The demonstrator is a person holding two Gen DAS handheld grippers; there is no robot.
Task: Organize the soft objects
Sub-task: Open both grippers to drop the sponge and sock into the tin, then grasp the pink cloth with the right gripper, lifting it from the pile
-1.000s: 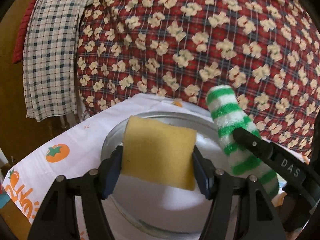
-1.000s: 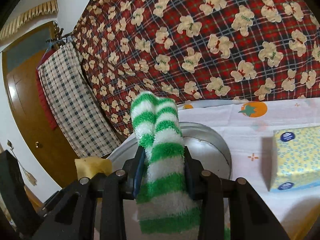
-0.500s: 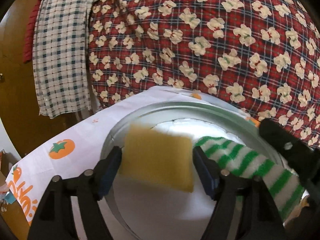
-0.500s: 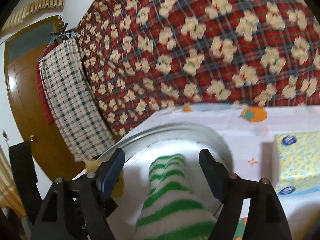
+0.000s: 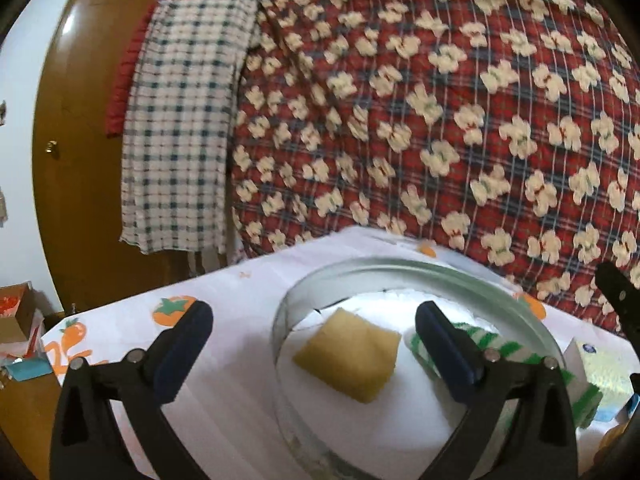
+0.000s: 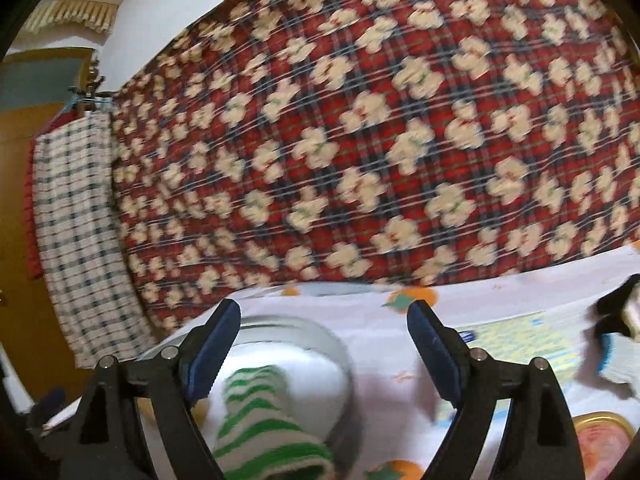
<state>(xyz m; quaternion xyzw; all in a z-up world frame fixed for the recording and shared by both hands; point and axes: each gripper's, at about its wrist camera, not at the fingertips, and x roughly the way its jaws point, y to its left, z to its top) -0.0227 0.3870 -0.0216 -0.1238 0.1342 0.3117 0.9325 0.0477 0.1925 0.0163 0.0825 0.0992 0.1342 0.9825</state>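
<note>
The left gripper (image 5: 312, 332) is opening wide and holding nothing, because the yellow sponge (image 5: 349, 360) is lying flat inside the round metal tin (image 5: 400, 270). The right gripper (image 6: 324, 332) is opening too, its green striped sock (image 6: 260, 412) lying loose over the tin's rim.

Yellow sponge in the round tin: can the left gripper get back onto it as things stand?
Probably yes. The yellow sponge lies flat in the round tin, uncovered, just ahead of the left gripper, whose jaws are opening; the striped sock lies beside it.

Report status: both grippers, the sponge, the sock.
Left gripper and right gripper opening, nothing gripped. Yellow sponge flat in round tin; striped sock draped over its rim. Nothing in the way.
</note>
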